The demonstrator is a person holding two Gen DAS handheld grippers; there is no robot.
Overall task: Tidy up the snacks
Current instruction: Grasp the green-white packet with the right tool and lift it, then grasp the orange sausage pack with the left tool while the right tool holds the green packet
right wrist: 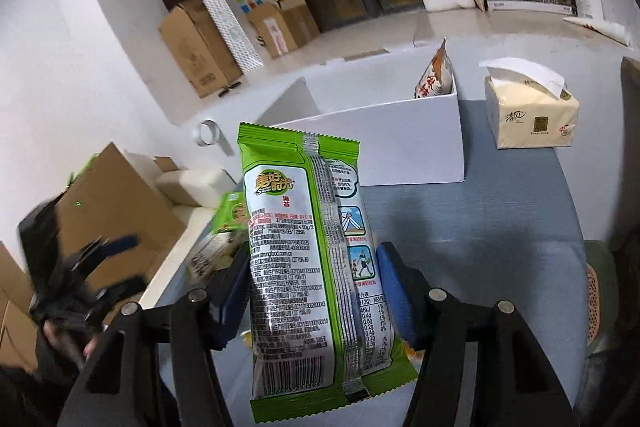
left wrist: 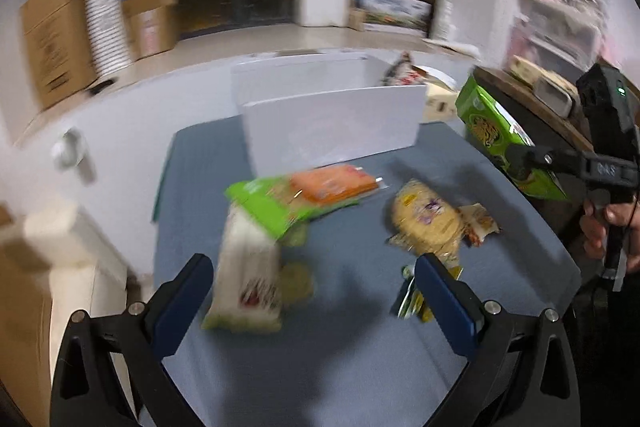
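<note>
Blue-padded fingers of the right gripper [right wrist: 310,291] press against both long sides of a green seaweed snack packet [right wrist: 308,267], holding it clear of the table. Its long axis runs away from the camera, the crimped top edge pointing far toward a white box [right wrist: 400,143], with the printed back panel and barcode facing the lens. That packet hides most of the near table from the right wrist view.

From the left wrist view, the left gripper [left wrist: 314,291] is spread wide with nothing between its fingers, hovering over a grey-blue table mat [left wrist: 360,347]. Just beyond its left finger lies a blurred white packet [left wrist: 248,279], overlapped at its far end by a green packet [left wrist: 276,203] and an orange packet [left wrist: 334,183]. To the right sits a yellow packet [left wrist: 430,219], and a small green-yellow wrapper [left wrist: 412,301] peeks out beside the right finger.

Farther back, the white box stands open on the mat's far edge, holding one white-and-red snack bag [right wrist: 436,75] upright in its far right corner. A tissue pack [right wrist: 530,115] rests to the right of the box. Cardboard boxes [right wrist: 200,47] line the wall at far left.
</note>
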